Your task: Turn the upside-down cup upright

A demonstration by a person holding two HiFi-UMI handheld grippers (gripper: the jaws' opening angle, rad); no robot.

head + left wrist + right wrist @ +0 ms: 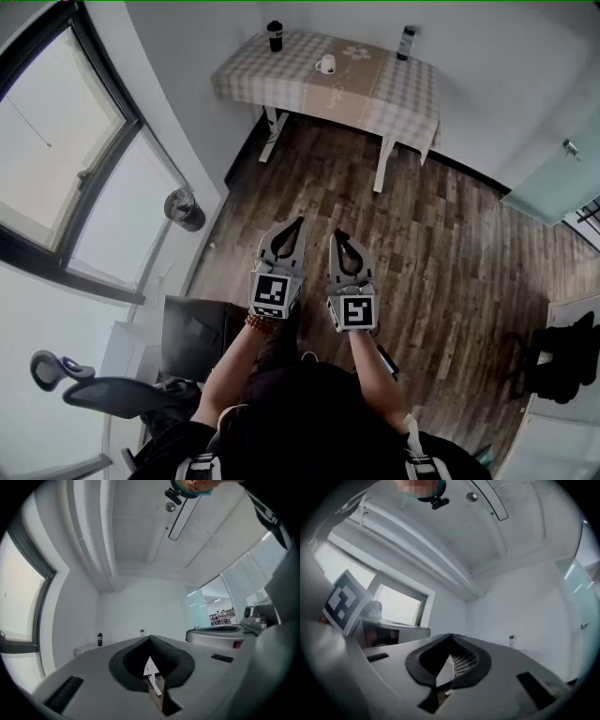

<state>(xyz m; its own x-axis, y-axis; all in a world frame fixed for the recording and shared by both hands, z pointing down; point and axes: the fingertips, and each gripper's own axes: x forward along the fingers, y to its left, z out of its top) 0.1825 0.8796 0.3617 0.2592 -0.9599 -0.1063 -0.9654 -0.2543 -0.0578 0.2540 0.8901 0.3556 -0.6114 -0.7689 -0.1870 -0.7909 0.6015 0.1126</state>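
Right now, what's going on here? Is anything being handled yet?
Nothing is being handled yet. A person stands on the wood floor holding the left gripper and the right gripper side by side, both shut and empty. The table with the checked cloth stands across the floor from them. On it are a white cup, a black bottle and a second dark bottle. The cup is too small in view to tell which way up it sits.

We note bright daylight from the window (66, 159), blown out white; strong fisheye bending, dark vignetted corners in both gripper views
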